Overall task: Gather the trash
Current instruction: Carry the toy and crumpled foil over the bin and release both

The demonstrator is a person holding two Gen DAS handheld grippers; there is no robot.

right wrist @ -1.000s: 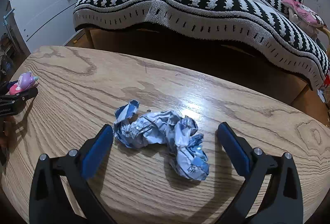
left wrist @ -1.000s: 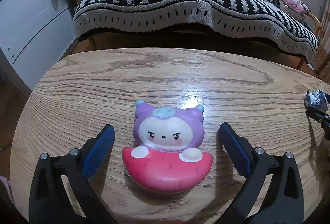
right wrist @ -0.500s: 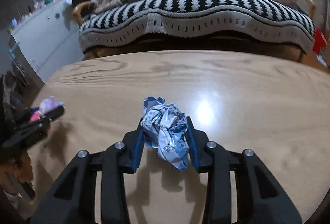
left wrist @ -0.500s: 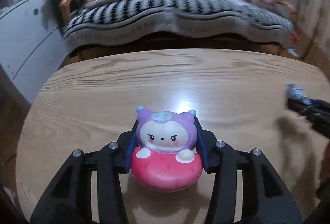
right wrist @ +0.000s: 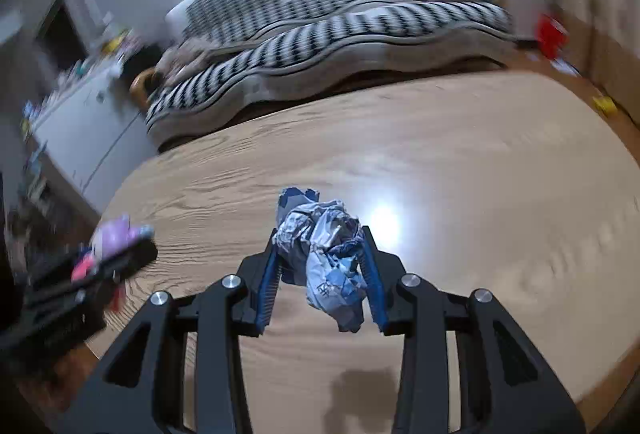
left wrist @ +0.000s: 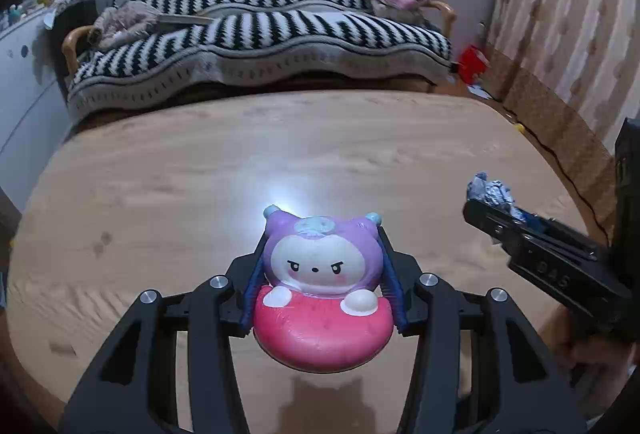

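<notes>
Left tongs (left wrist: 322,286): my pads clenched on the squishy toy (left wrist: 320,298), lifted above the counter (left wrist: 200,174).
Right tongs (right wrist: 320,270): gripping the crumpled wrapper (right wrist: 324,254), off the counter.
Room: counter bare ahead to its far edge; striped sofa (left wrist: 256,46) beyond.

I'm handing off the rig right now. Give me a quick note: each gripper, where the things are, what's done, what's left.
Left gripper: shut on the purple-and-pink squishy character toy, lifted above the oval wooden table.
Right gripper: shut on the crumpled blue-and-white paper wrapper, also off the table.
Done: both items are gripped and raised.
Left: drop them in a trash container; none is in view.
</notes>
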